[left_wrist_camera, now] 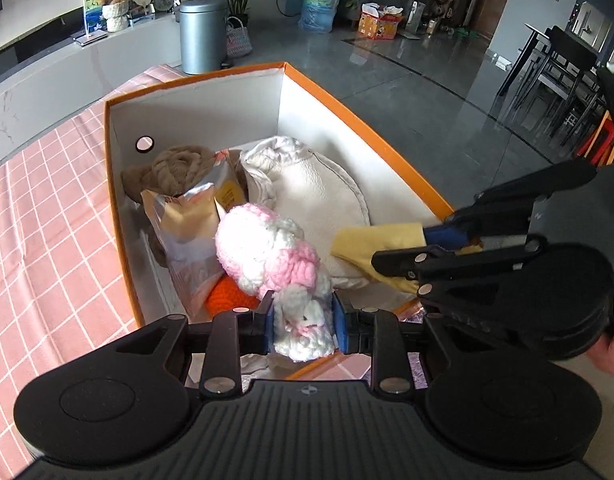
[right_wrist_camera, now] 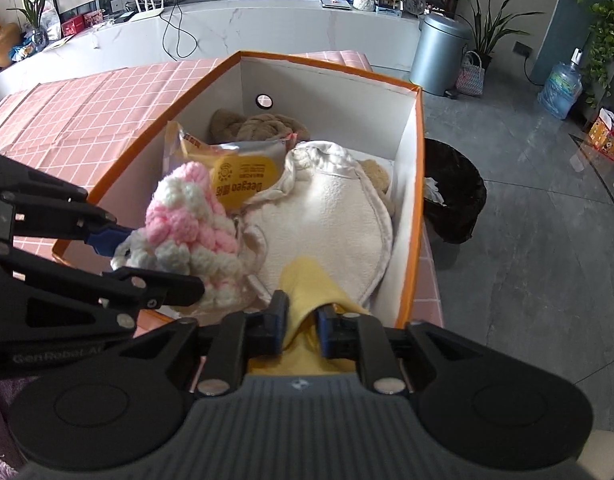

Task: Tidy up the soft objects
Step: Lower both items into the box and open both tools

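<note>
My left gripper (left_wrist_camera: 303, 320) is shut on a pink and white knitted piece (left_wrist_camera: 267, 252) and holds it over the near end of the orange box (left_wrist_camera: 367, 120). It also shows in the right wrist view (right_wrist_camera: 195, 228). My right gripper (right_wrist_camera: 301, 320) is shut on a yellow cloth (right_wrist_camera: 307, 280), held over the box's near right side; the cloth also shows in the left wrist view (left_wrist_camera: 371, 240). In the box lie a white fleece item (right_wrist_camera: 327, 216), a brown knitted piece (left_wrist_camera: 175, 168), snack packets (right_wrist_camera: 243, 172) and an orange knit (left_wrist_camera: 227, 296).
The box stands on a pink checked tablecloth (left_wrist_camera: 47, 220). A black waste bin (right_wrist_camera: 455, 192) stands on the floor right of the table. A metal bin (left_wrist_camera: 201, 36), a water bottle (left_wrist_camera: 317, 8) and dining chairs (left_wrist_camera: 559, 68) are farther off.
</note>
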Available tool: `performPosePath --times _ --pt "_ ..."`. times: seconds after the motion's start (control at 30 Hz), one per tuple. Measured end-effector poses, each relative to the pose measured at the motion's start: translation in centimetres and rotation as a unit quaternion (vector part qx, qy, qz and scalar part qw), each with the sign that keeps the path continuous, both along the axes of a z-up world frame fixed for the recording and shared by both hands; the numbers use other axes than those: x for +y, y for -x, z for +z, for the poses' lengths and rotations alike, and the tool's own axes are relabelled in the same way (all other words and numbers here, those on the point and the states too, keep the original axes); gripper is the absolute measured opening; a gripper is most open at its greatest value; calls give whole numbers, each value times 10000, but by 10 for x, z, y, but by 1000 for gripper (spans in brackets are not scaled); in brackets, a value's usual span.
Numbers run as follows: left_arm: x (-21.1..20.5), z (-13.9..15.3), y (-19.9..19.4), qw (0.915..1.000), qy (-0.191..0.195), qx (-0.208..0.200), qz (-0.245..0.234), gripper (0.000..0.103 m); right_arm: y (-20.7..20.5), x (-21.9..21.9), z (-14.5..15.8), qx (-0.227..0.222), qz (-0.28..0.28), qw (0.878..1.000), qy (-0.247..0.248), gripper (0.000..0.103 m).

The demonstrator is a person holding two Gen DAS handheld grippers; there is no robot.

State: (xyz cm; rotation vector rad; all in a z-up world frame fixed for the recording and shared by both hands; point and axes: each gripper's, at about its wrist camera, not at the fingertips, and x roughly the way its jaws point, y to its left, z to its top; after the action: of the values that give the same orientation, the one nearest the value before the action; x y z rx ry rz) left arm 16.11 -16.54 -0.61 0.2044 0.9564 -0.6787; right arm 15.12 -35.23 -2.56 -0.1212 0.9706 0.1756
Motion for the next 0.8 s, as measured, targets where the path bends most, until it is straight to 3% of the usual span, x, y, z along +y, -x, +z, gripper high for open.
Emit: performPosePath --times 0.17,0.27,0.33,0.43,0.5,0.6,0.8 --pt "0 -1 5 9999 -121 -110 11 42 -2 -2 5 19 3 10000 78 35" --pt "1 4 11 9994 -243 -241 31 56 -3 1 10 59 71 9995 298 52" --pt "1 10 12 9991 -278 -311 25 67 -4 1 15 72 110 9991 396 57" --pt "6 18 15 9985 -318 -433 59 73 -5 1 24 155 206 9991 339 66" --pt "11 24 15 9984 -277 -474 89 76 -7 2 29 194 237 9984 473 85" --pt "21 36 18 9984 -145 -533 122 86 -3 6 39 122 447 9970 622 89" --pt "42 56 15 9978 128 -637 164 87 5 10 67 -176 552 9964 616 97"
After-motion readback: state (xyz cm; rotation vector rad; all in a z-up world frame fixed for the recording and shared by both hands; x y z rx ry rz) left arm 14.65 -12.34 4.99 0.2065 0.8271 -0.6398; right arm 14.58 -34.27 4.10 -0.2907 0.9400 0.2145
